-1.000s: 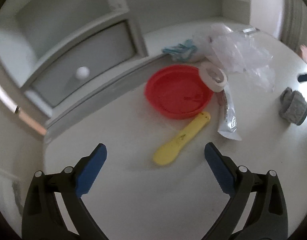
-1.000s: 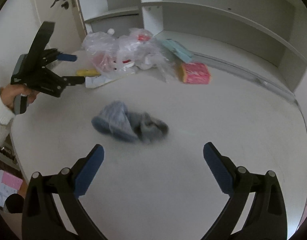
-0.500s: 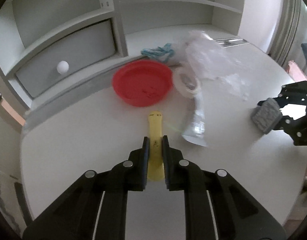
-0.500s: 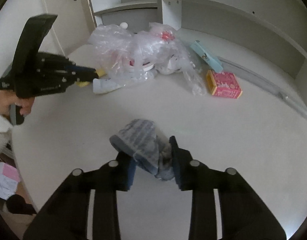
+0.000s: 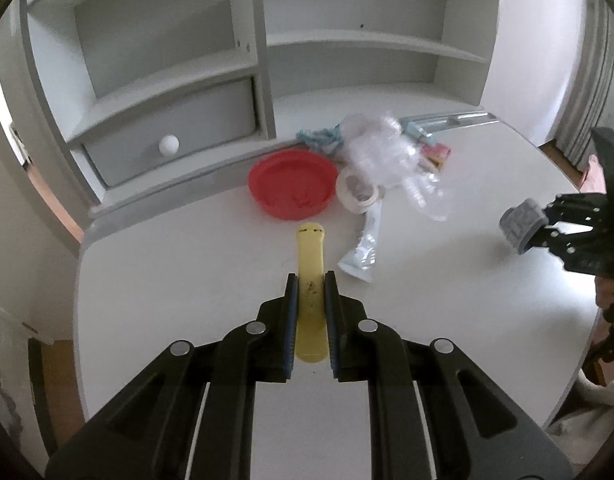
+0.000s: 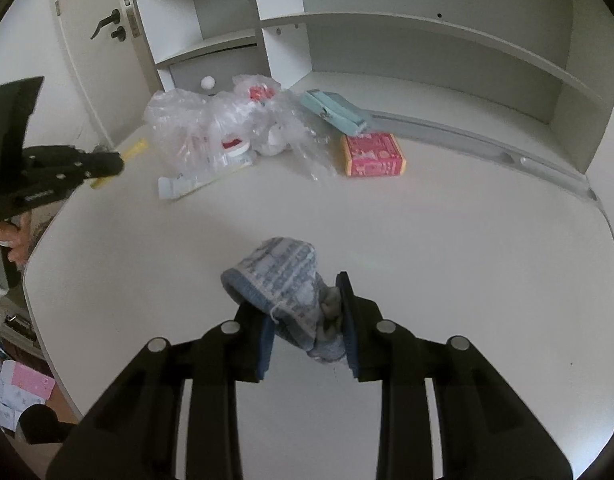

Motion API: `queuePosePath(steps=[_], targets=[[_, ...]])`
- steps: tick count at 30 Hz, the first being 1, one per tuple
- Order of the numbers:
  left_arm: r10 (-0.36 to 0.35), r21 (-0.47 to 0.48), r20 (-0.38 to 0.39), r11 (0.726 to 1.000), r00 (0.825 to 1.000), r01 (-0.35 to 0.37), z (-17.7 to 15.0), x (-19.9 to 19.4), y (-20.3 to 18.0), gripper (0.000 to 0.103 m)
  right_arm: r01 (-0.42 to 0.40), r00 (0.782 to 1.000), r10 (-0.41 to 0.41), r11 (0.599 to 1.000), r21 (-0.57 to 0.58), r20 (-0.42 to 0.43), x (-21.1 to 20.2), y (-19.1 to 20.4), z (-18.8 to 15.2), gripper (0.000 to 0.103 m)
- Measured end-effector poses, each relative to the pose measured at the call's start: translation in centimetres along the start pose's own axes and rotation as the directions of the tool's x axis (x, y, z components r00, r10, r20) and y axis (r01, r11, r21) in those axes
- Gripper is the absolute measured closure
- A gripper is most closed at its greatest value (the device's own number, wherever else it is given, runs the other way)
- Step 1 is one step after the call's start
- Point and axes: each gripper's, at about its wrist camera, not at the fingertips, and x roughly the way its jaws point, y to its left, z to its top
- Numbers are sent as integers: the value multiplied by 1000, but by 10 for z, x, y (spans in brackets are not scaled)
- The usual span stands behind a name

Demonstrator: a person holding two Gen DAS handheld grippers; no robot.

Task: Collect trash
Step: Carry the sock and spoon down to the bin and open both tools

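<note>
Nearest me, my left gripper point(image 5: 310, 280) is pinched on a yellow spoon point(image 5: 311, 264), its handle pointing toward the shelves. My right gripper point(image 6: 307, 304) is clamped on a rolled grey sock point(image 6: 285, 284), which looks just clear of the desk point(image 6: 467, 280). Step in hand, as I judge it: both pieces are gripped and ready to carry off. Beyond the spoon lie a squeezed tube point(image 5: 365, 248), a tape roll point(image 5: 357, 192), a red plate point(image 5: 293, 188) and crumpled plastic bags point(image 5: 387, 156); a pink box point(image 6: 373, 154) sits farther back. No bin is in view, so the next move calls for locating one while keeping both grips firm.
</note>
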Motion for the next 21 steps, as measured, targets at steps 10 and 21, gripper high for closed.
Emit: queuePosePath(steps=[10,21], targets=[[-96,99,99,991,990,86,19,-39,-86,91,-61,996,56,996,58,76,-47,-22,-10,74],[-382,390,71,861,921,327,50,-27,-325,91,11,961,-99,946,325,257,-209,-156,-90,74]])
